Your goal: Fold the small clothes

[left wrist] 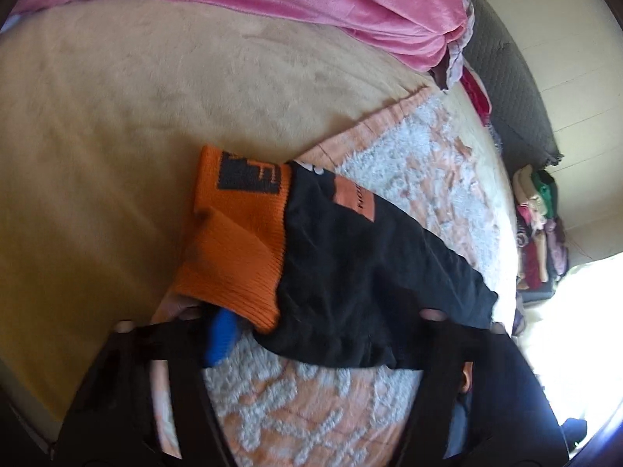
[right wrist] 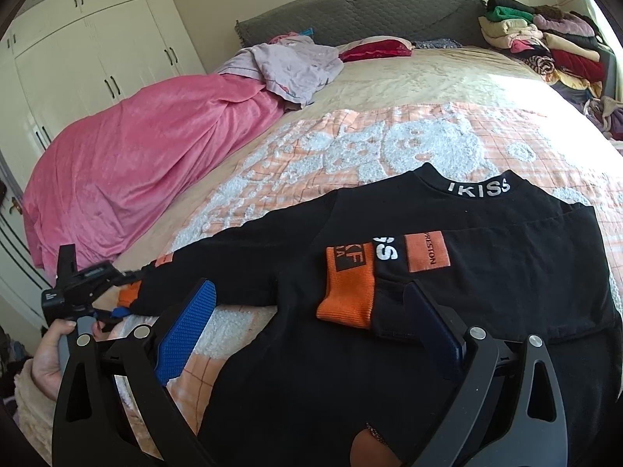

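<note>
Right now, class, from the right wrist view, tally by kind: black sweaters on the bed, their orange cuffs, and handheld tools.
Black sweater: 1
Orange cuffs: 2
Tools, left tool and right tool: 2
Total: 5

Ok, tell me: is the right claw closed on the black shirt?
No: the right claw hangs open above the black shirt, gripping nothing.

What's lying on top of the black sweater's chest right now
One sleeve, folded across the black sweater, with its orange cuff beside the orange patch. It covers part of the white chest lettering, so the full word can't be read.
</note>
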`<action>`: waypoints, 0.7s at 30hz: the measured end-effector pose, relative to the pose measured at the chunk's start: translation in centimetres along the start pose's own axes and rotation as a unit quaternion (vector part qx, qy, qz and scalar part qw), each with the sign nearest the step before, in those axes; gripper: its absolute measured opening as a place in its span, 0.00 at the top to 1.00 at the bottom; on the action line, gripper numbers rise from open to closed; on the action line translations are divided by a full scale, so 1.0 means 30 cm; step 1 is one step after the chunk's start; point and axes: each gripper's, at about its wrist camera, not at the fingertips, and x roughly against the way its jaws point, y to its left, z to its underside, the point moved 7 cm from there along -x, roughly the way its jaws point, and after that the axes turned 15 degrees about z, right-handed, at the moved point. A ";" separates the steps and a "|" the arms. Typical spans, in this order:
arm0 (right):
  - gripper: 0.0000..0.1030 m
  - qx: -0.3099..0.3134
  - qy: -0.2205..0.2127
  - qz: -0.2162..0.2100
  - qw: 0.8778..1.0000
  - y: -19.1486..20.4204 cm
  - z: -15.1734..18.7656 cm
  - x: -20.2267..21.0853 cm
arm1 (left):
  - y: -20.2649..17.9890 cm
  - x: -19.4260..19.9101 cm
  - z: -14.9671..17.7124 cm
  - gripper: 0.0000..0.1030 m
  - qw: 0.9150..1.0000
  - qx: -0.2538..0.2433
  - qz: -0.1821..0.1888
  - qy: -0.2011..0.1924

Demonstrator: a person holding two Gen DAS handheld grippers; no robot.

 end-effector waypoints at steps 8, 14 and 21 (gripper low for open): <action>0.06 -0.028 0.015 0.004 0.999 -0.059 0.045 -0.012 | -0.063 0.031 -0.026 0.91 0.998 -0.067 0.001 -0.020; 0.06 -0.054 0.019 0.019 0.998 -0.126 0.076 0.001 | -0.266 0.078 0.013 0.92 0.985 -0.167 0.018 -0.044; 0.06 -0.099 0.003 0.054 0.994 -0.254 0.103 0.049 | -0.500 0.057 0.106 0.94 0.969 -0.238 0.066 -0.033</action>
